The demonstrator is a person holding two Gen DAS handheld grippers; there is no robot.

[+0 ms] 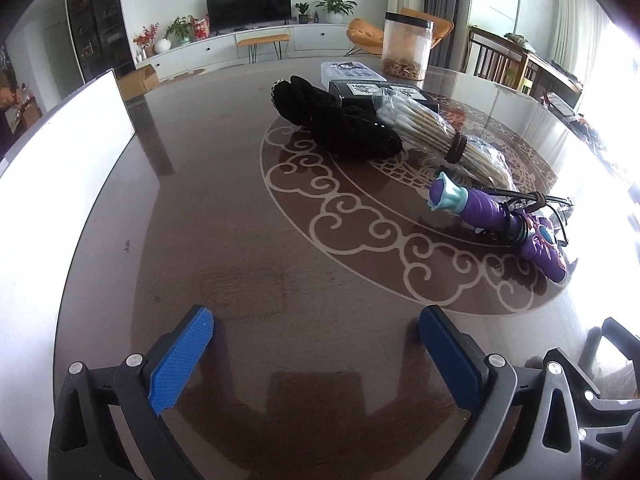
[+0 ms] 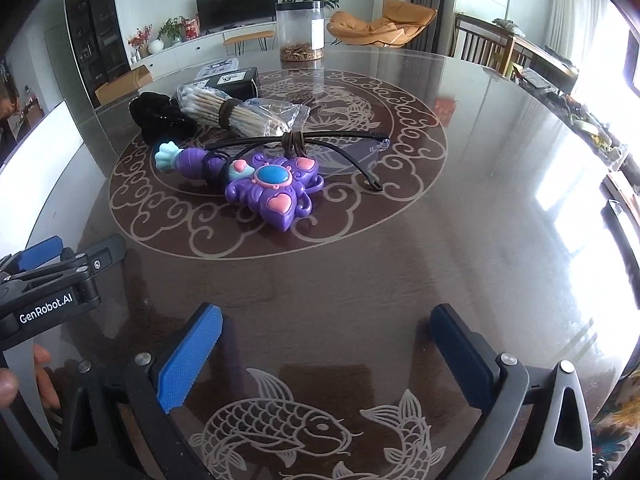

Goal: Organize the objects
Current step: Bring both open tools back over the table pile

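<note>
Both the left claw (image 1: 316, 336) and the right claw (image 2: 326, 334) gape empty over the counter (image 2: 460, 220), short of the purple toy (image 2: 264, 184) and glasses (image 2: 340, 140).

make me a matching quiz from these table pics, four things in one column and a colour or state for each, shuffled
Things:
1. toy wand
2. clear jar
3. cotton swabs
4. knitted item

Descriptions:
A. black, lying at the left end of the pile
B. purple with pink hearts and a blue oval
C. standing upright at the far side, brown bits at its bottom
D. in a clear bag, bundled with a dark band

Pairs: 1-B, 2-C, 3-D, 4-A
</note>
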